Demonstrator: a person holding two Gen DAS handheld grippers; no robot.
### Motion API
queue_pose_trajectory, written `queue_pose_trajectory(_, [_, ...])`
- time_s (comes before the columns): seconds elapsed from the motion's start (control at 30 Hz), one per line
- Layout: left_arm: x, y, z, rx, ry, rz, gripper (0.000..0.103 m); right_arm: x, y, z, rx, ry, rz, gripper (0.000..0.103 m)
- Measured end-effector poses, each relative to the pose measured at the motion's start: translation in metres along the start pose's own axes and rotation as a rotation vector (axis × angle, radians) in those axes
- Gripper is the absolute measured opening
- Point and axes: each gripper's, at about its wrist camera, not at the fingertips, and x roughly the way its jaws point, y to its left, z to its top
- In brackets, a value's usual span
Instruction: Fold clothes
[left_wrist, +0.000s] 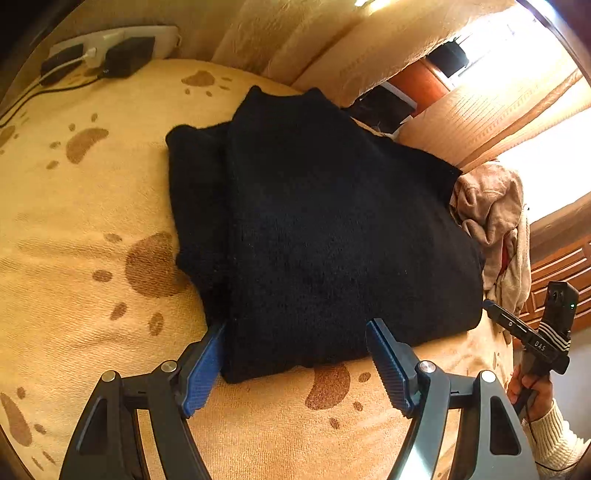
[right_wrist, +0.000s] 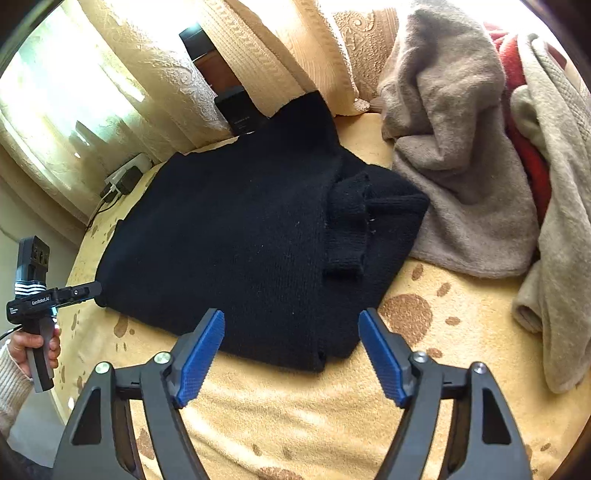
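A black knitted sweater (left_wrist: 325, 229) lies folded flat on the bed, with one sleeve laid over its body (right_wrist: 347, 236). My left gripper (left_wrist: 297, 326) is open, its blue pads (left_wrist: 203, 369) standing either side of the sweater's near corner without pressing on it. My right gripper (right_wrist: 291, 315) is open too, hovering over the near edge of the sweater (right_wrist: 240, 229) with nothing clamped. Each view shows the other gripper from the side, held by a hand (left_wrist: 532, 391) in a cream knitted sleeve (right_wrist: 14, 384).
The bed is covered by a beige blanket with brown paw prints (left_wrist: 92, 221). A heap of beige, tan and red clothes (right_wrist: 461, 166) lies right of the sweater. Pillows (left_wrist: 295, 33) line the far side. A power strip with plugs (left_wrist: 110, 48) sits at the far corner.
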Motion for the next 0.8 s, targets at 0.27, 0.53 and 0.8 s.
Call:
queue_pose_trajectory(0.27, [-0.005, 0.005, -0.008, 0.012, 0.058, 0.084, 0.016, 0.011, 0.002, -0.003, -0.041, 0.084, -0.018, 0.009])
queue_pose_trajectory(0.53, [-0.009, -0.003, -0.019, 0.111, 0.108, 0.126, 0.016, 0.007, -0.004, -0.025, -0.074, 0.141, -0.071, 0.009])
queue_pose_trajectory(0.8, [-0.013, -0.012, -0.012, 0.158, 0.123, 0.154, 0.022, 0.004, -0.009, -0.02, -0.061, 0.122, -0.058, 0.038])
